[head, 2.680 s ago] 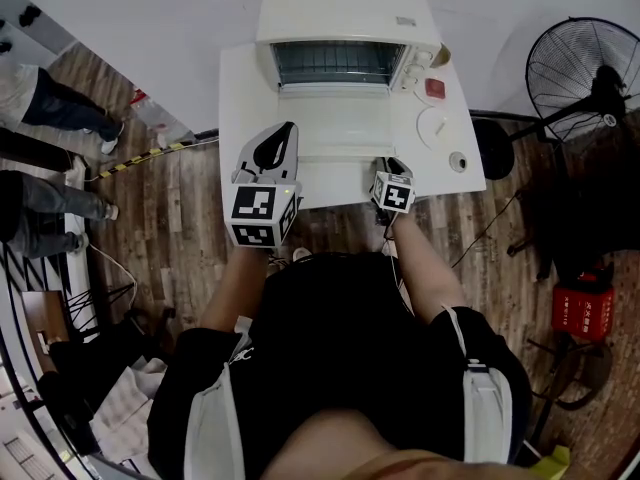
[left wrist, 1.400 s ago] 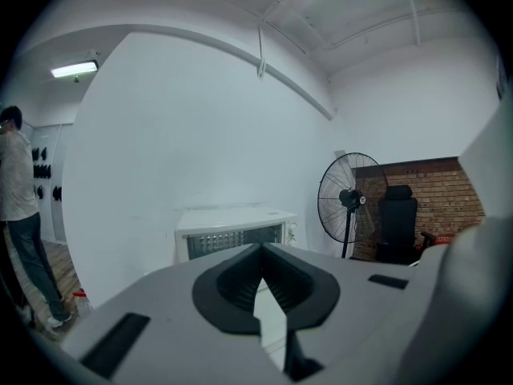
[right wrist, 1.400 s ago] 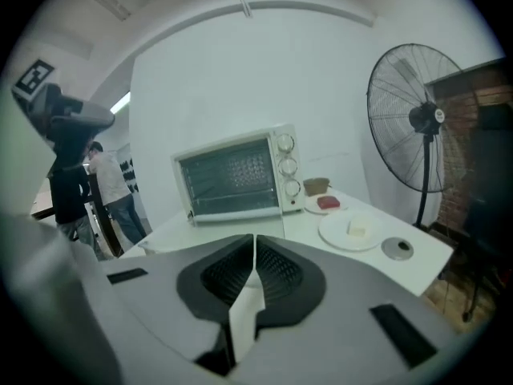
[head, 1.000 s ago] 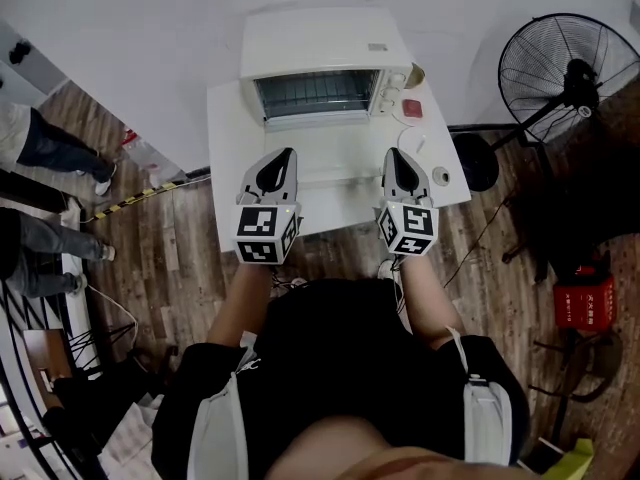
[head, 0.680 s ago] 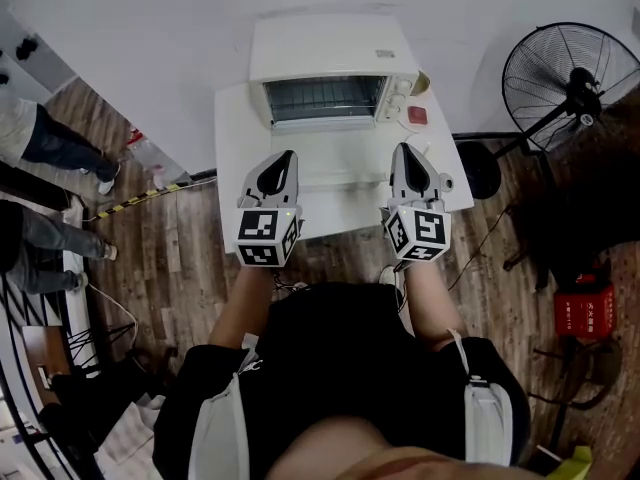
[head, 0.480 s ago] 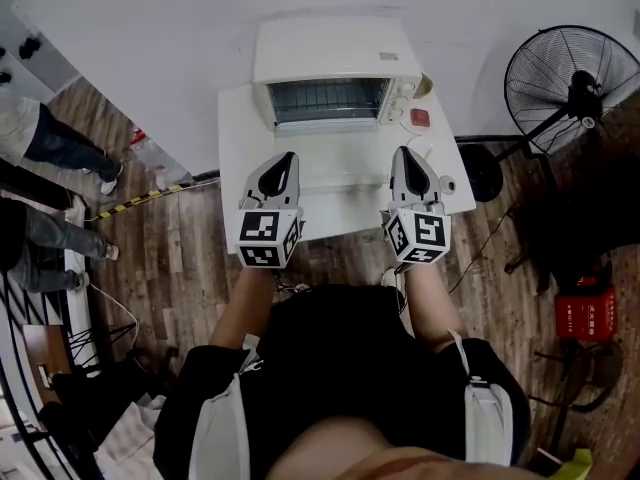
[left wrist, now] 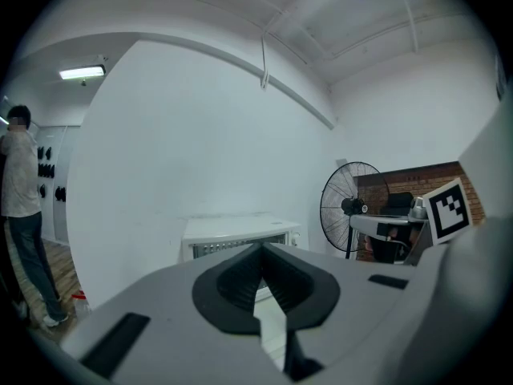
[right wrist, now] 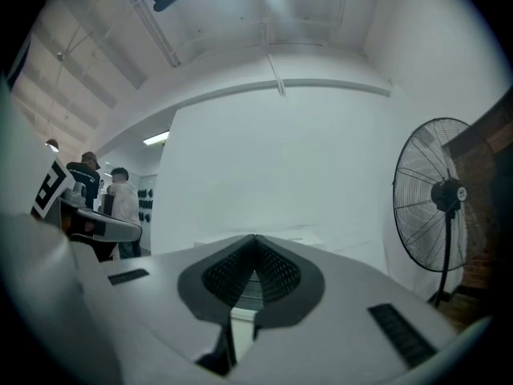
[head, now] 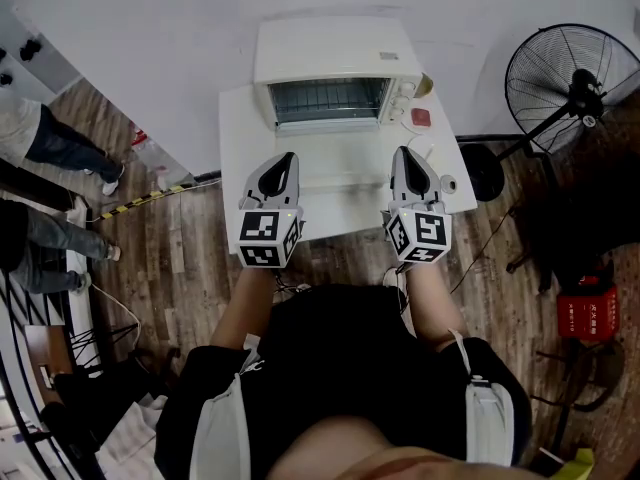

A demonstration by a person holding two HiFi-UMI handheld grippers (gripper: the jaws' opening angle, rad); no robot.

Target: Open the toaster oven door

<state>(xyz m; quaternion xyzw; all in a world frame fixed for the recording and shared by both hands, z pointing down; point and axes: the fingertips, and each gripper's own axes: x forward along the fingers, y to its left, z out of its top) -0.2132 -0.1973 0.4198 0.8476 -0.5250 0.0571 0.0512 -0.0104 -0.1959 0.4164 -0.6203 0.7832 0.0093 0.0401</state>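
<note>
Toaster oven door ahead of both jaws

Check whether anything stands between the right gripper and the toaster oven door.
Nothing visible does. In the head view only flat white surface lies between the right gripper and the front of the toaster oven. A small red item sits on the table further right, outside that path.

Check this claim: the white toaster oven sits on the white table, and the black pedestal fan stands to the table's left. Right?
No. The head view shows the black pedestal fan to the right of the white table; the white toaster oven does sit on it.
</note>
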